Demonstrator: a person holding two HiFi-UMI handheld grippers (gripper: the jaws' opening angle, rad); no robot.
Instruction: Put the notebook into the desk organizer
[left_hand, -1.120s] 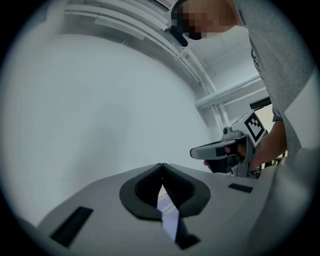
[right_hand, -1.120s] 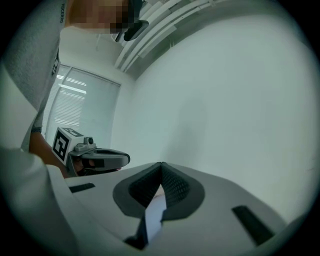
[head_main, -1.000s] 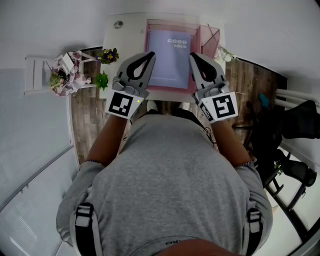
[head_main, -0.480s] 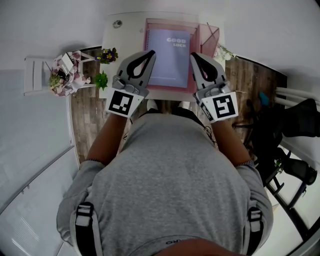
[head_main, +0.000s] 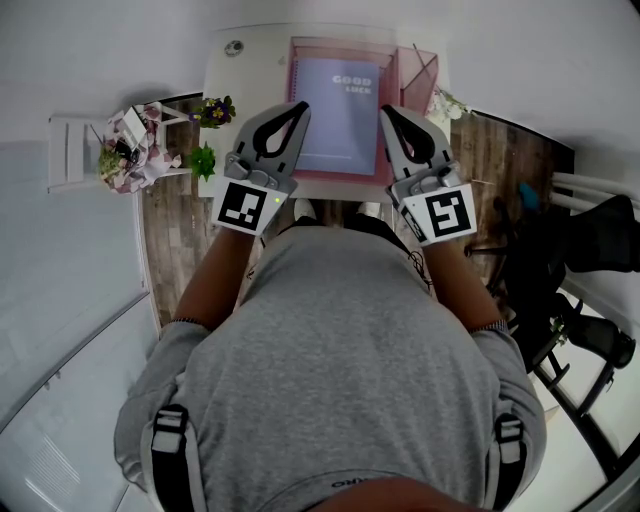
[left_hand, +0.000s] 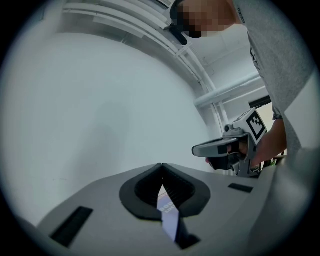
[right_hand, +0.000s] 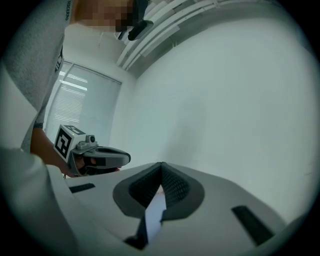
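A lavender notebook (head_main: 340, 115) lies flat inside the pink desk organizer (head_main: 342, 46) on the white desk (head_main: 250, 85). My left gripper (head_main: 303, 105) hovers at the notebook's left edge, jaws pressed together with nothing between them. At the right edge my right gripper (head_main: 384, 109) is shut too, also holding nothing. In the left gripper view the shut jaws (left_hand: 161, 165) point up at a bare wall, and a sliver of the notebook (left_hand: 169, 214) shows below them. The right gripper view shows its own shut jaws (right_hand: 161, 164) and the other gripper (right_hand: 100, 157) to the left.
A pink pen compartment (head_main: 420, 70) adjoins the organizer on the right. Small potted plants (head_main: 215, 110) and a white stand with flowers (head_main: 130, 145) sit left of the desk. A black chair frame (head_main: 590, 240) stands on the wooden floor at right. My own torso fills the lower view.
Both grippers have eased back a little from the notebook. Their jaws stay shut, and the notebook stays in the organizer.
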